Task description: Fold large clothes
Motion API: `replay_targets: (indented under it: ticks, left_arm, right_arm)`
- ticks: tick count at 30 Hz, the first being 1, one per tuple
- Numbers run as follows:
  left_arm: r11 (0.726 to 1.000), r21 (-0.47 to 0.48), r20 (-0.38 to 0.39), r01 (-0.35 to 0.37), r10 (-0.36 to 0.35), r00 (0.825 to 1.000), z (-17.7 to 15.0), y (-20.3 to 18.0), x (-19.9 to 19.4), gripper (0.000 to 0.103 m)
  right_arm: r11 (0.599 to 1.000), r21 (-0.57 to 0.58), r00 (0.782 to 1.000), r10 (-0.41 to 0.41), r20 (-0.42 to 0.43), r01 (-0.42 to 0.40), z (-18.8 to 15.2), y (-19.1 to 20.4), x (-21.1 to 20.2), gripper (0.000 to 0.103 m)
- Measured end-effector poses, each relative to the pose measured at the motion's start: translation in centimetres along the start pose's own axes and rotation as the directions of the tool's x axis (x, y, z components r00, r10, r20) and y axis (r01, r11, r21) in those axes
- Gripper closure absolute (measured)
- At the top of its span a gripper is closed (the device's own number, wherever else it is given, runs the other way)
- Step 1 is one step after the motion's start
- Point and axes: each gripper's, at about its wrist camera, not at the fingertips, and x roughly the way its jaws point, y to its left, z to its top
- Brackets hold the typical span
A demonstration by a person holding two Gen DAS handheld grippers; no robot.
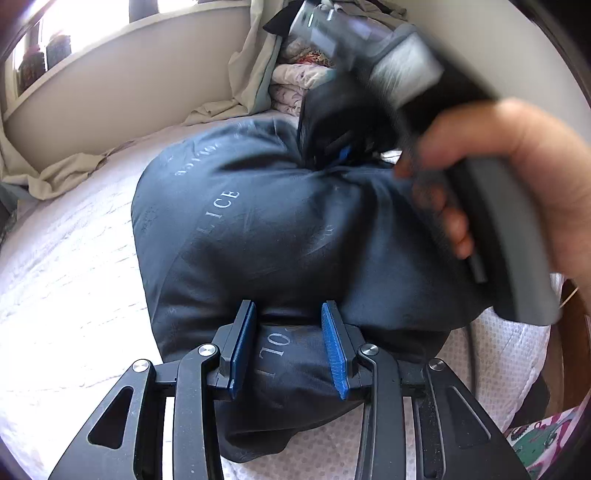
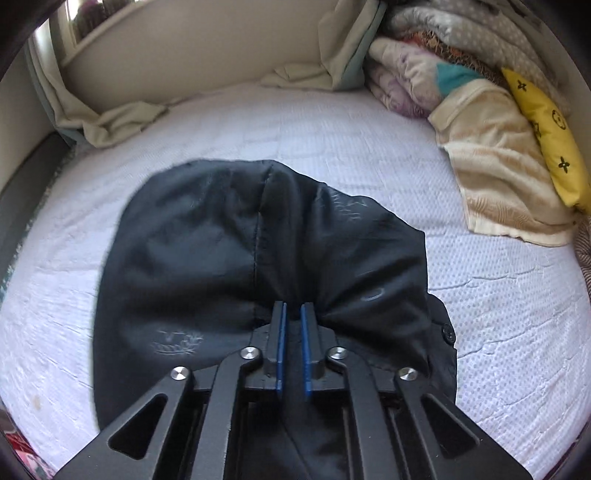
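White quilted bedspread [image 2: 332,147]; beige curtain [image 2: 122,118] bunched far left; folded bedding stack [image 2: 424,70] far right; daylit window [image 1: 74,33].

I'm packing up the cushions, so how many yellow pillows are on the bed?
1. The yellow pillow leans at the far right of the bed, against the beige towel beside the folded blanket pile. More could be hidden under that pile.

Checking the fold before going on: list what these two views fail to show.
- Left wrist view: the right gripper is motion-blurred, its jaws unreadable.
- Left wrist view: the dark garment has faint lettering lost in folds; the left gripper covers its near edge.
- Right wrist view: the garment's near hem lies under the gripper frame.
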Motion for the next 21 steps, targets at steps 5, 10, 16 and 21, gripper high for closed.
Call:
replay_targets:
  ticks: [5, 10, 16, 21]
  left_arm:
    - [1.0, 0.019, 0.009, 0.002, -0.003, 1.0, 0.1, -0.4, 0.4, 0.063]
    - [0.999, 0.034, 0.022, 0.007, -0.008, 1.0, -0.2, -0.5, 0.5, 0.063]
    - [0.999, 0.04, 0.018, 0.006, -0.007, 1.0, -0.2, -0.6, 0.5, 0.063]
    - [1.0, 0.023, -0.01, -0.012, 0.012, 1.0, 0.2, -0.1, 0.8, 0.063]
  right_arm:
    - [1.0, 0.005, 1.0, -0.007, -0.023, 0.007, -0.6, -1.3, 3.3, 0.103]
    - [1.0, 0.01, 1.0, -0.015, 0.005, 0.014, -0.7, -1.8, 4.9, 0.103]
    - [0.999, 0.023, 0.998, -0.032, 0.046, 0.031, -0.4, -2.2, 6.3, 0.103]
    - [0.999, 0.035, 0.999, -0.021, 0.044, 0.019, 0.1, -2.1, 4.8, 0.103]
